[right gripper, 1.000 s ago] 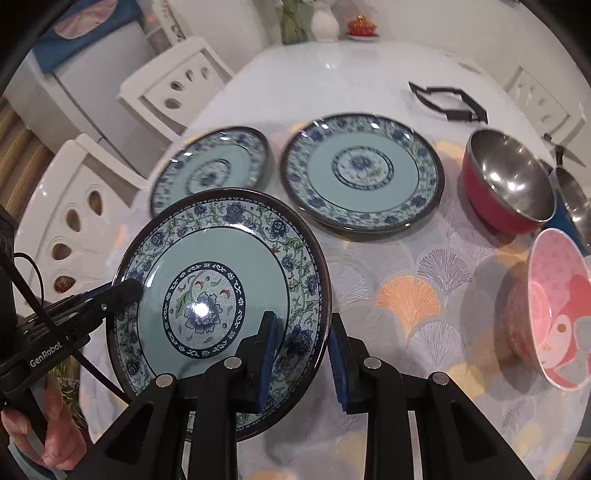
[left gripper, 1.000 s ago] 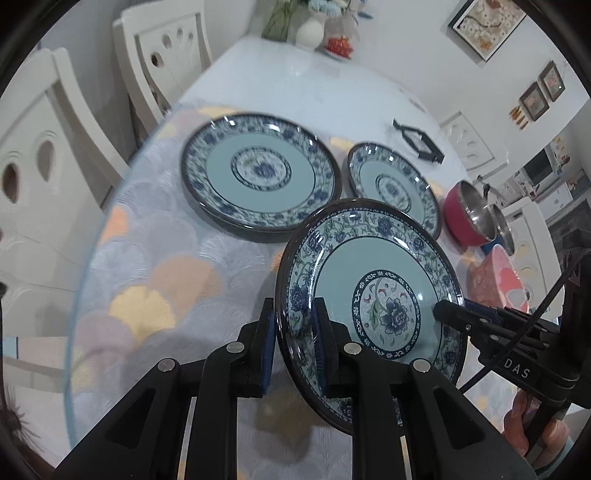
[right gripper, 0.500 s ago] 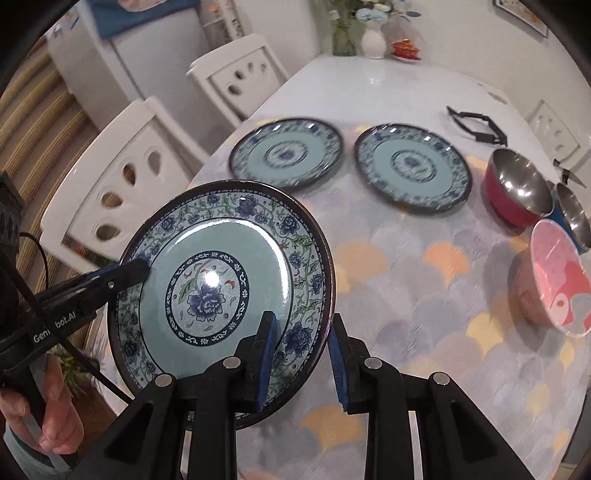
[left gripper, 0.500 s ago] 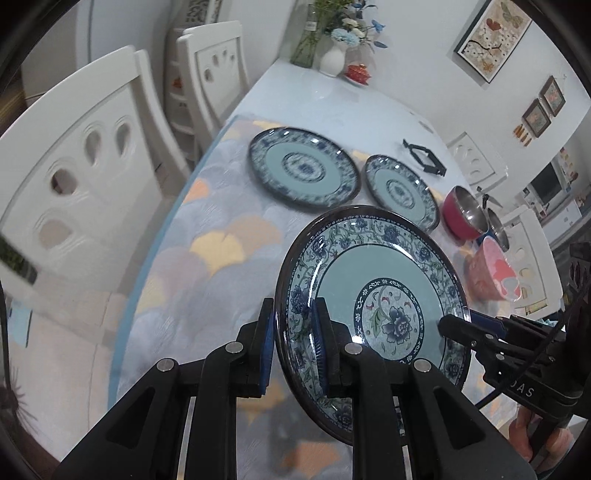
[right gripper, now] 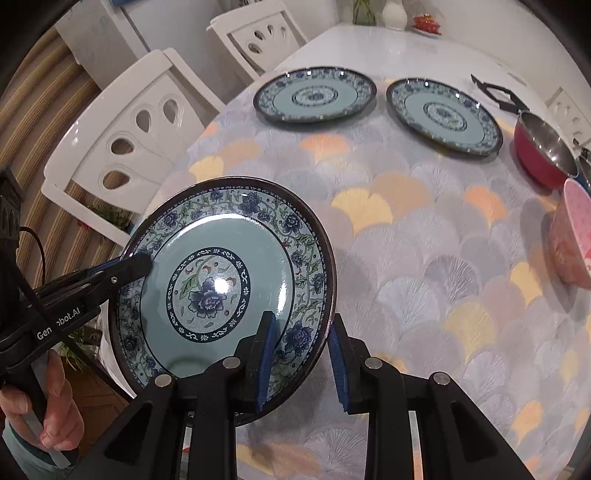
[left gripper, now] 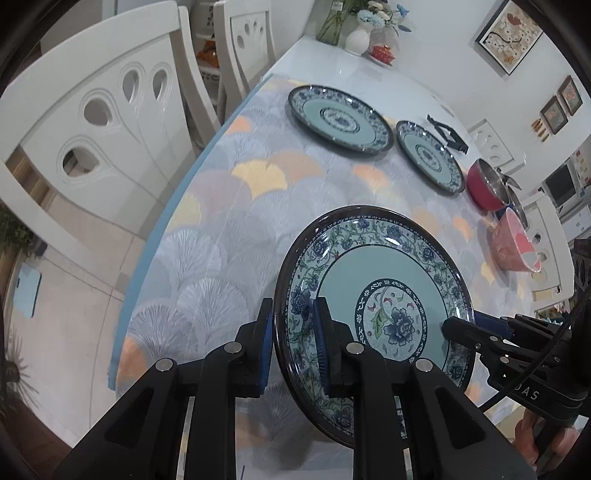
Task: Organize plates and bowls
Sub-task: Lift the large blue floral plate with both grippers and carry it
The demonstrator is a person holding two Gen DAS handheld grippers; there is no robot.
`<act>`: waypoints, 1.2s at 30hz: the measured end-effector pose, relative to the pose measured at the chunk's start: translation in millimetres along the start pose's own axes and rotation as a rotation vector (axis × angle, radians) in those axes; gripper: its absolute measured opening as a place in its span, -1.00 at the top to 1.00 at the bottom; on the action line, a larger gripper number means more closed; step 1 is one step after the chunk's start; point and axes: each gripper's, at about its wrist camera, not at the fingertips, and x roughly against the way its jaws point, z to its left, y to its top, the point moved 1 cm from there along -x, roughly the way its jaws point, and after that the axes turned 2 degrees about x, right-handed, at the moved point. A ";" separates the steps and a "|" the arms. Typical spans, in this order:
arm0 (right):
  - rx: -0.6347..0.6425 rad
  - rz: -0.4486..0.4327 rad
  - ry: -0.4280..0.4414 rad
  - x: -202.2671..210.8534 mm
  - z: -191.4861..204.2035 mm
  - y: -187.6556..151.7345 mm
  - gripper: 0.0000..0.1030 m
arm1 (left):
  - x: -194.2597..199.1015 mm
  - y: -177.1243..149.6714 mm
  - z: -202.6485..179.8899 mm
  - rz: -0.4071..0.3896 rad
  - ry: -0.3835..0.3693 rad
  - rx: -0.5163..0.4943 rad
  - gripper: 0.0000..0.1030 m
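Both grippers hold one blue floral plate (left gripper: 373, 291) (right gripper: 229, 258) above the near end of the table. My left gripper (left gripper: 293, 339) is shut on its left rim; it also shows in the right wrist view (right gripper: 136, 264). My right gripper (right gripper: 301, 350) is shut on its right rim; it also shows in the left wrist view (left gripper: 458, 326). Two more floral plates (left gripper: 340, 118) (left gripper: 430, 160) (right gripper: 314, 94) (right gripper: 443, 114) lie flat at the far end. A red bowl (left gripper: 484, 186) (right gripper: 543, 155) and a pink bowl (left gripper: 511, 245) (right gripper: 572, 236) stand to the right.
The table (left gripper: 236, 221) has a fan-pattern cloth. White chairs (left gripper: 103, 122) (right gripper: 122, 129) stand along its left side. A black trivet (left gripper: 447, 134) (right gripper: 498, 96) lies past the plates. A vase with flowers (left gripper: 358, 33) stands at the far end.
Both grippers have carried the held plate back toward the near end and higher; the plates and bowls on the table now look farther away.
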 end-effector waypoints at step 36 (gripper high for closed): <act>-0.036 0.051 -0.008 -20.5 -11.7 -15.9 0.47 | -18.5 -9.1 9.2 0.037 0.051 -0.004 0.67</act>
